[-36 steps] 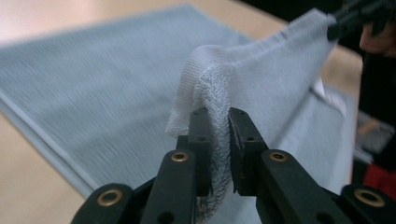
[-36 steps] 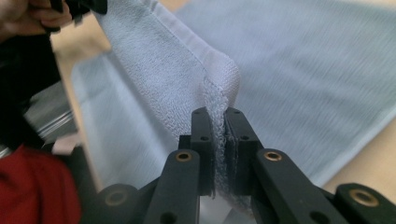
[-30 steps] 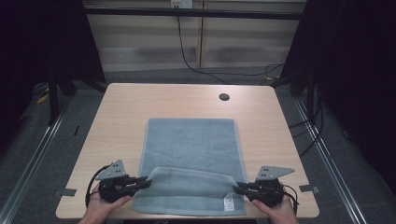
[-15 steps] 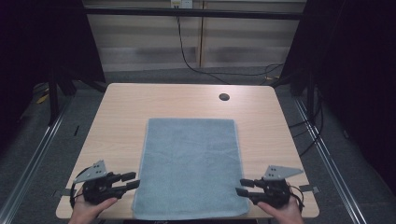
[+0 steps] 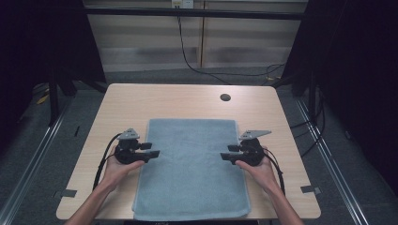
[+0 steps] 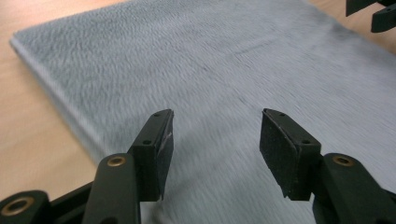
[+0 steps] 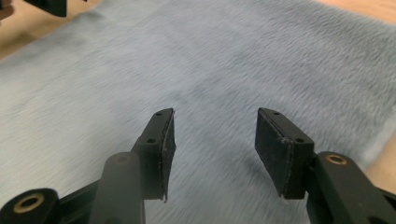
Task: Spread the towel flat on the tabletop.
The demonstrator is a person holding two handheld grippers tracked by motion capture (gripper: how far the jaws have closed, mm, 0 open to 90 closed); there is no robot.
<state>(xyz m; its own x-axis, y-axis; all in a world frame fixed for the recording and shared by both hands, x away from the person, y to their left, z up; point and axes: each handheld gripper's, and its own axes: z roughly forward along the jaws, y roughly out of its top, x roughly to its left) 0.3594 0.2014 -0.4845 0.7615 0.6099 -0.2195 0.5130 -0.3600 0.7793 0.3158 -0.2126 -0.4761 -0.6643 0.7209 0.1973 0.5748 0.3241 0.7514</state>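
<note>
From above, the blue towel lies flat on the desk between the left gripper and right gripper, which point inward at its side edges. In each gripper view the jaws, just opening, stand spread with nothing between them and towel beneath.

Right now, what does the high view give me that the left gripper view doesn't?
High view: the whole blue towel flat on the table, its near edge overhanging, a dark round hole, and both hands. Left gripper view: the left gripper close up, pads apart with nothing between them, having just been opening. Shared: the towel's left edge and the right gripper opposite.
</note>
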